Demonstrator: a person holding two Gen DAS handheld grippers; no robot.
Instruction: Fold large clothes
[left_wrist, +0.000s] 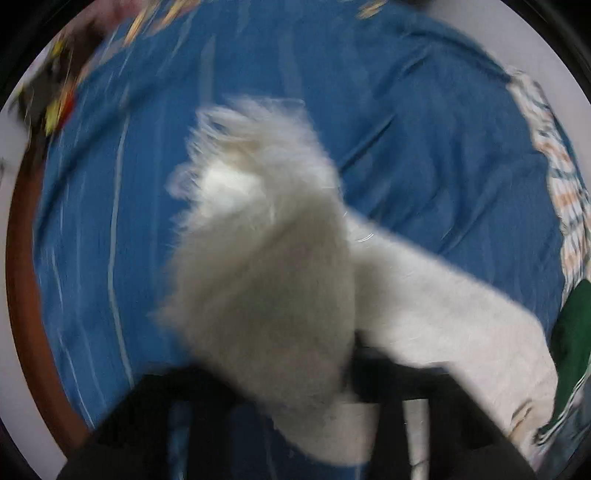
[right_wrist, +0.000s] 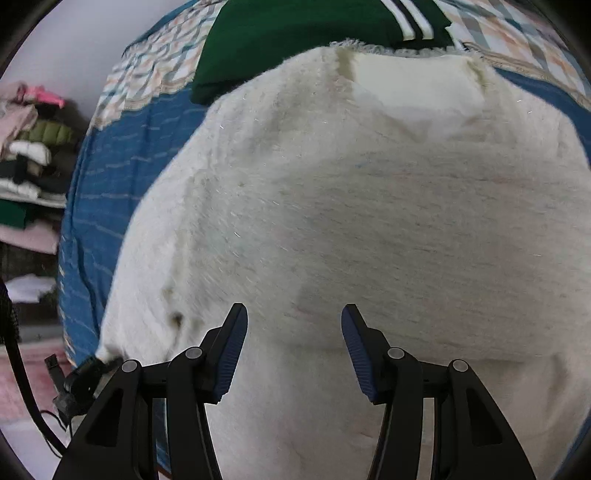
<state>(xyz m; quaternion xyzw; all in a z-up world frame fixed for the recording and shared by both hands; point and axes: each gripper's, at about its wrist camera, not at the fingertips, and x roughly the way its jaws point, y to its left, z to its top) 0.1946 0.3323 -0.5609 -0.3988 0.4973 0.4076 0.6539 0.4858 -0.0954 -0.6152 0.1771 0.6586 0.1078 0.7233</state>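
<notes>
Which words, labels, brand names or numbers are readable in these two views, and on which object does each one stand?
None can be read.
White fuzzy garment: no label or print shows.
Green garment: only white stripes, no letters.
Blue bedsheet: thin pale lines, no text.
Stacked clothes: too small and blurred to show any tag.
Left wrist view: motion blur throughout.

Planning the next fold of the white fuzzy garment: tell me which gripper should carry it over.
Left. The left gripper appears shut on a lifted part of the white fuzzy garment, though blurred. The right gripper hovers open above the cloth, holding nothing.
</notes>
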